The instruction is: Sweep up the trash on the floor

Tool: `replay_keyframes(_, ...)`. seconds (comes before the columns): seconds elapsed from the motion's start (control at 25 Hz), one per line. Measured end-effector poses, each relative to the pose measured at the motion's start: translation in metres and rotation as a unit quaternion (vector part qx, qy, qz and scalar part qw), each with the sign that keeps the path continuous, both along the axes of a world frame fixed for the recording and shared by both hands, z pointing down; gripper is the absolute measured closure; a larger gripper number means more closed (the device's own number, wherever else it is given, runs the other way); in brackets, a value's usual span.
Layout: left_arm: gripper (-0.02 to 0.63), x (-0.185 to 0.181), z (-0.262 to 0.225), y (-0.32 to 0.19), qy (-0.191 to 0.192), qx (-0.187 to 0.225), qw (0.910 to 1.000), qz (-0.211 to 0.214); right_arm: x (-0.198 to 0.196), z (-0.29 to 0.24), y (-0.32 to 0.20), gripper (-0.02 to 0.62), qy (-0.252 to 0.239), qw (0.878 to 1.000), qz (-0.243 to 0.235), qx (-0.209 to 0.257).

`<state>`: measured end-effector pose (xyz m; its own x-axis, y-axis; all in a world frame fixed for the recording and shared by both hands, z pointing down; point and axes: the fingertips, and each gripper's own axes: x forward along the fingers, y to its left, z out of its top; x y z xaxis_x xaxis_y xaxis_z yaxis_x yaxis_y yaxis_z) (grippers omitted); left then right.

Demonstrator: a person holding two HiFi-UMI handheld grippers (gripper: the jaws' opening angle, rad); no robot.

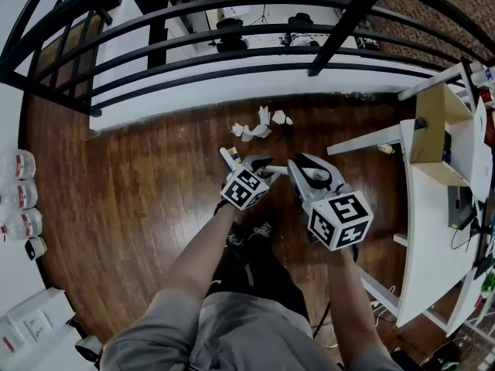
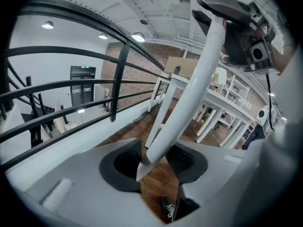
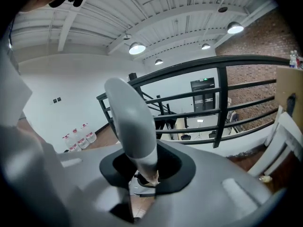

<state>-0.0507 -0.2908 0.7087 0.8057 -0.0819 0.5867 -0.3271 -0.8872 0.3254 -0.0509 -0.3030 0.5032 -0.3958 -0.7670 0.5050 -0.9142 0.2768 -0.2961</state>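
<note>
Crumpled white paper trash (image 1: 259,126) lies on the dark wooden floor (image 1: 139,192) near the white ledge under the railing. Both grippers hold one long white handle (image 1: 277,169), just short of the trash. My left gripper (image 1: 259,165) is shut on the lower part of the handle (image 2: 189,89), which rises from its jaws (image 2: 154,160) toward the right gripper. My right gripper (image 1: 298,165) is shut on the handle (image 3: 130,117) just below its rounded grey top, at the jaws (image 3: 144,167). The tool's lower end is hidden.
A black railing (image 1: 232,52) with a white ledge runs along the far side. At the right stands a white desk (image 1: 433,230) with a wooden box (image 1: 433,122). Water bottles (image 1: 19,192) and white boxes (image 1: 31,323) sit at the left. The person's shoes (image 1: 247,234) are below the grippers.
</note>
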Motion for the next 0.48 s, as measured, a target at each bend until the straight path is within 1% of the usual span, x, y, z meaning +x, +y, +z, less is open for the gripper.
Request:
replay_keyframes(0.12,0.453,0.03,-0.003,0.005,-0.004,0.004,0.9997,0.022,0.031,-0.003,0.005,0.528,-0.013,1.0,0.015,0.009)
replay_keyframes(0.24,0.454,0.05,-0.013,0.012,-0.012,0.012,0.9993,0.032,0.054,-0.015,0.012,0.526,-0.03,0.999,0.006,0.023)
replay_keyframes(0.36,0.46,0.062,-0.017,0.018,-0.027,0.015,0.9993,0.02,0.071,-0.023,0.015,0.526,-0.042,0.999,-0.021,0.027)
replay_keyframes(0.48,0.463,0.067,-0.014,0.021,-0.038,0.0,0.9993,-0.001,0.079,-0.02,0.009,0.526,-0.047,0.998,-0.043,0.021)
